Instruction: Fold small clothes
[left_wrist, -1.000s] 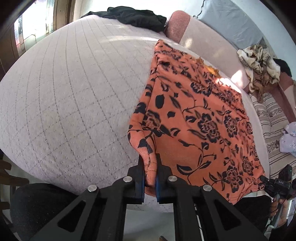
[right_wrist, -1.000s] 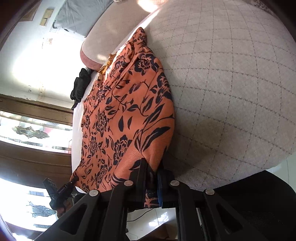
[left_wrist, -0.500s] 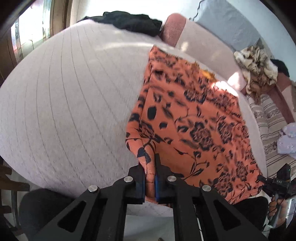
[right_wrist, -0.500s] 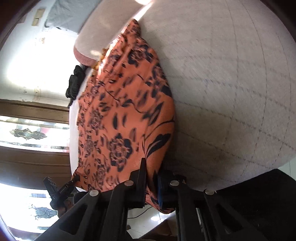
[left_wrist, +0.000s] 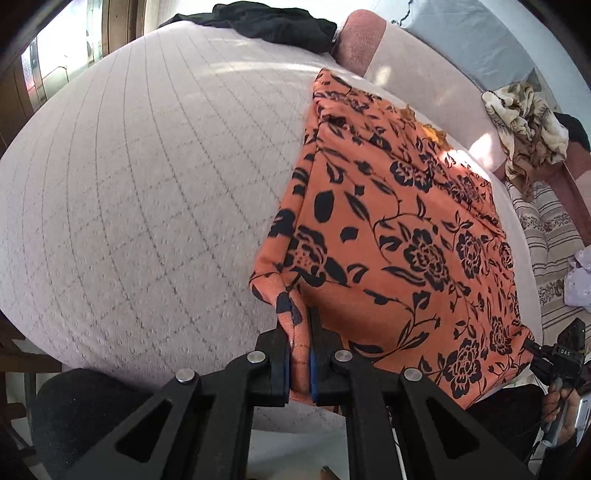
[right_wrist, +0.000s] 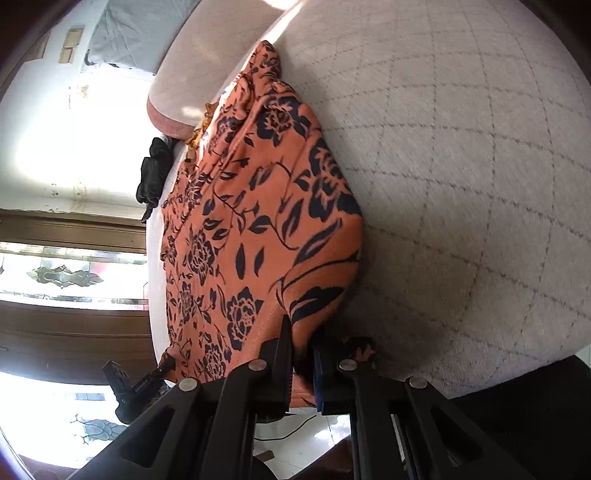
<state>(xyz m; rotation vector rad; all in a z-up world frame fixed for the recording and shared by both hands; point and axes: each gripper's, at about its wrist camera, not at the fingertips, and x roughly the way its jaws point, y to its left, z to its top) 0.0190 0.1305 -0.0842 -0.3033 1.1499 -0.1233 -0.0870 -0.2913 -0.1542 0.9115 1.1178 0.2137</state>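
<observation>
An orange garment with a black flower print (left_wrist: 406, 229) lies spread on a pale quilted bed (left_wrist: 129, 184). My left gripper (left_wrist: 300, 332) is shut on its near left corner, the cloth pinched between the pads at the bed's near edge. My right gripper (right_wrist: 302, 339) is shut on the near right corner of the same orange garment (right_wrist: 258, 221), the fabric bunched between its fingers. In the left wrist view the right gripper (left_wrist: 532, 350) shows at the garment's far corner; in the right wrist view the left gripper (right_wrist: 162, 369) shows likewise.
A black garment (left_wrist: 266, 22) lies at the far end of the bed by a pink headboard (left_wrist: 362, 48). A crumpled beige cloth (left_wrist: 524, 122) sits on a striped surface (left_wrist: 546, 236) to the right. A window (right_wrist: 66, 277) with wooden frame stands beside the bed.
Both grippers have drawn the near edge of the garment slightly toward the bed's near edge, pulling the cloth flatter. Both grips held.
</observation>
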